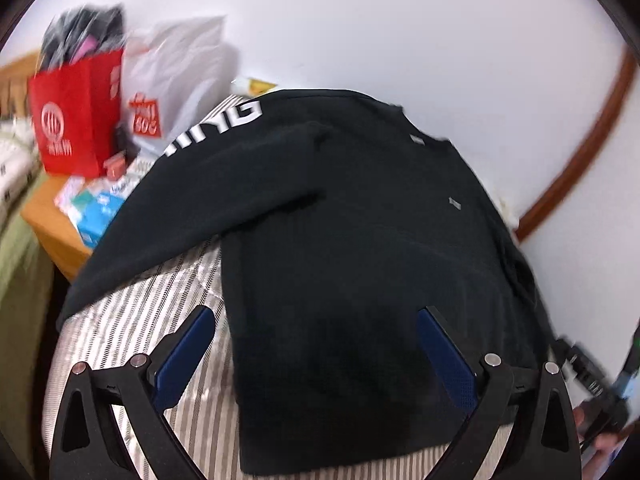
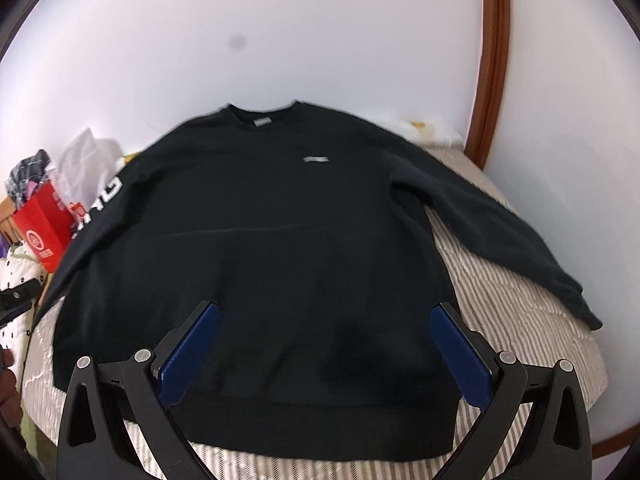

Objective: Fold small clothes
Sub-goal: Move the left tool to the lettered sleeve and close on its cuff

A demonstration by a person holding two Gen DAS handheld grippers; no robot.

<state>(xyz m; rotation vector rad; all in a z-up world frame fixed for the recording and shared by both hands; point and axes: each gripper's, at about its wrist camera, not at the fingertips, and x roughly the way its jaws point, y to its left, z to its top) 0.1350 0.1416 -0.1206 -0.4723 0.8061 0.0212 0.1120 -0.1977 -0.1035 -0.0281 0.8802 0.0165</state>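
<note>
Black sweatshirt [image 2: 280, 240] lies flat, front up, on striped bed [image 2: 520, 312], sleeves spread. Left claw [image 1: 316, 344] spread wide, empty, above the hem's left corner. Right claw [image 2: 324, 340] spread wide, empty, over the hem.

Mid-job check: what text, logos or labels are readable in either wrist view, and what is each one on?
"NYG" or similar: large white letters on the black sweatshirt's sleeve; only the final "G" is sure, the rest is blurred and cut off.
Small grey chest patch: too small to read.
Grey neck label: too small to read.
Red paper bag: white round logo and characters, blurred, unreadable.
White plastic bag: red print, blurred, unreadable.
</note>
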